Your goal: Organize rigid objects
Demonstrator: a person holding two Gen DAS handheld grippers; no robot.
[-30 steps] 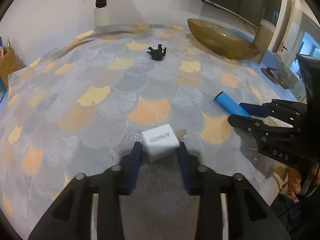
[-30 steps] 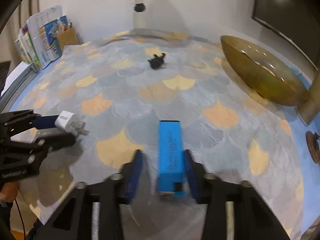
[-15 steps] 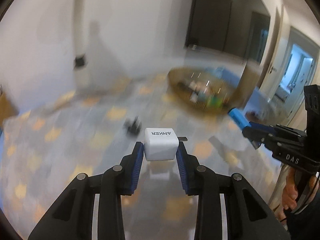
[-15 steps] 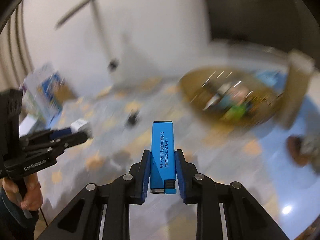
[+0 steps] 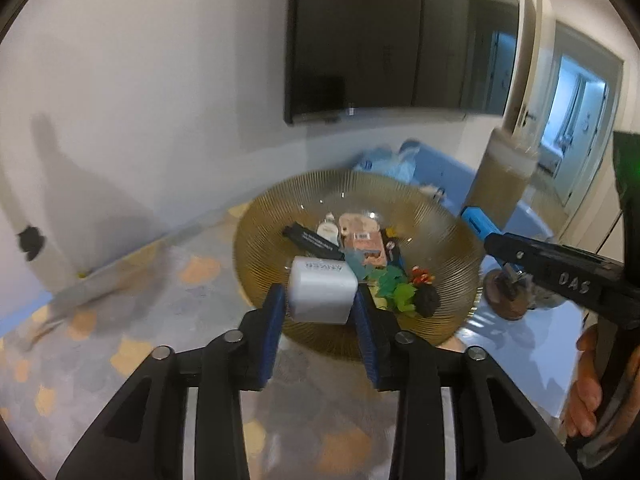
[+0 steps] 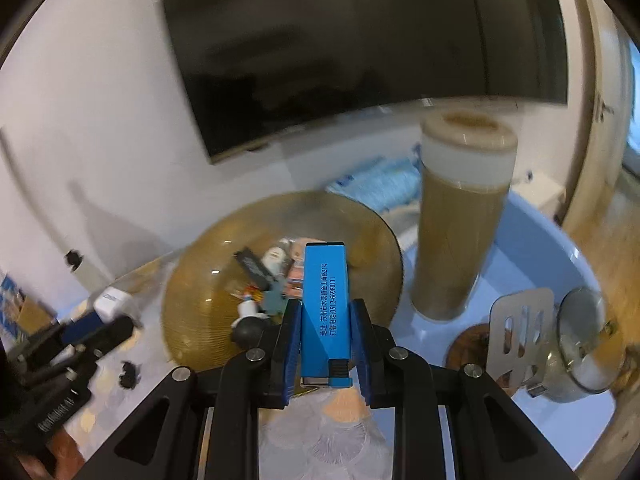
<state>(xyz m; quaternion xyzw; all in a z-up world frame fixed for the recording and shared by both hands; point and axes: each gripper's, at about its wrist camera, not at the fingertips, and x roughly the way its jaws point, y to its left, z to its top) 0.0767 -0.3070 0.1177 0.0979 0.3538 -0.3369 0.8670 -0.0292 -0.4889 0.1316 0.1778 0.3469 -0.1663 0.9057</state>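
Both fingers clenched: left gripper on white charger, right gripper on blue lighter; amber bowl lies just ahead, below both; left looks nearer.

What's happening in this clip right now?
A person is tidying small objects into an amber glass bowl. The left gripper is shut on a white Anker charger and the right gripper on a blue lighter. Both are held up in front of the bowl, which already holds several small items; neither has been released.
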